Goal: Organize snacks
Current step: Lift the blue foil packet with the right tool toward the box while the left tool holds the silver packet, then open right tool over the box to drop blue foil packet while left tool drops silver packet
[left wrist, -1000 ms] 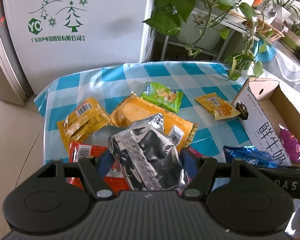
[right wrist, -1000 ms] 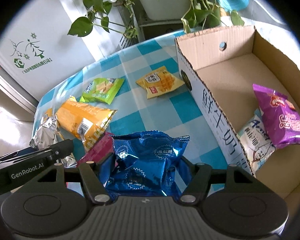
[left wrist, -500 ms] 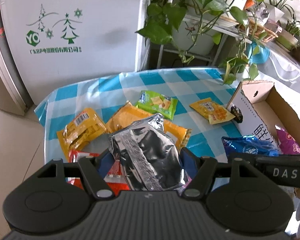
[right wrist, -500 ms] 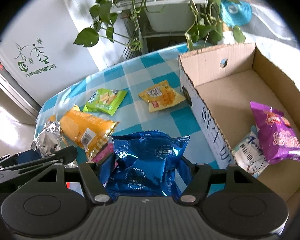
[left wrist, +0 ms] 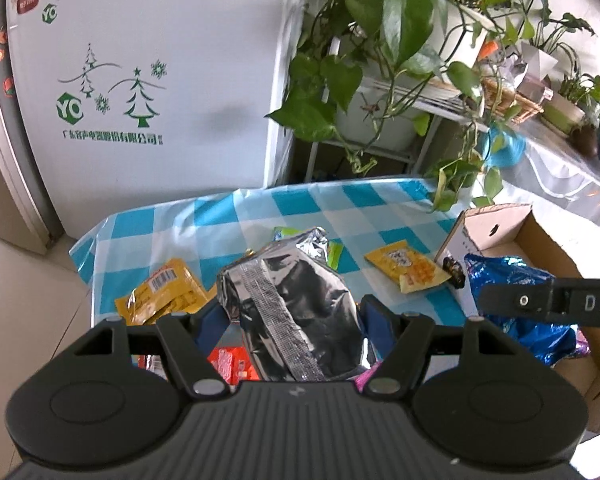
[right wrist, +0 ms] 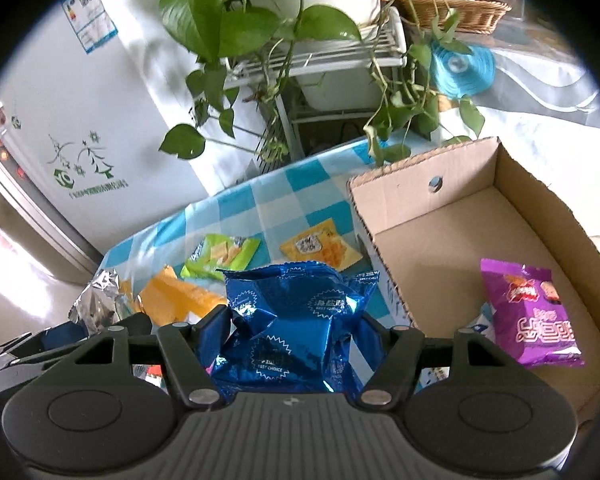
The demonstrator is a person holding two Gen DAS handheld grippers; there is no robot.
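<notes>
My left gripper (left wrist: 294,316) is shut on a silver foil snack bag (left wrist: 296,304) and holds it above the blue checked table (left wrist: 220,220). My right gripper (right wrist: 290,328) is shut on a blue snack bag (right wrist: 296,320), held up just left of the open cardboard box (right wrist: 452,240). The blue bag also shows in the left wrist view (left wrist: 512,280), by the box (left wrist: 500,228). A purple snack bag (right wrist: 534,316) lies inside the box. On the table lie a green packet (right wrist: 220,256), a small yellow packet (right wrist: 320,250) and an orange bag (right wrist: 180,300).
A yellow packet (left wrist: 162,296) and a red packet (left wrist: 232,364) lie under the left gripper. A white fridge (left wrist: 140,80) stands behind the table. Potted vines (left wrist: 380,60) on a white rack hang over the table's far right corner.
Both grippers have risen with their bags. The table and the snacks on it now look farther away. The blue bag has come nearer the box's left wall.
</notes>
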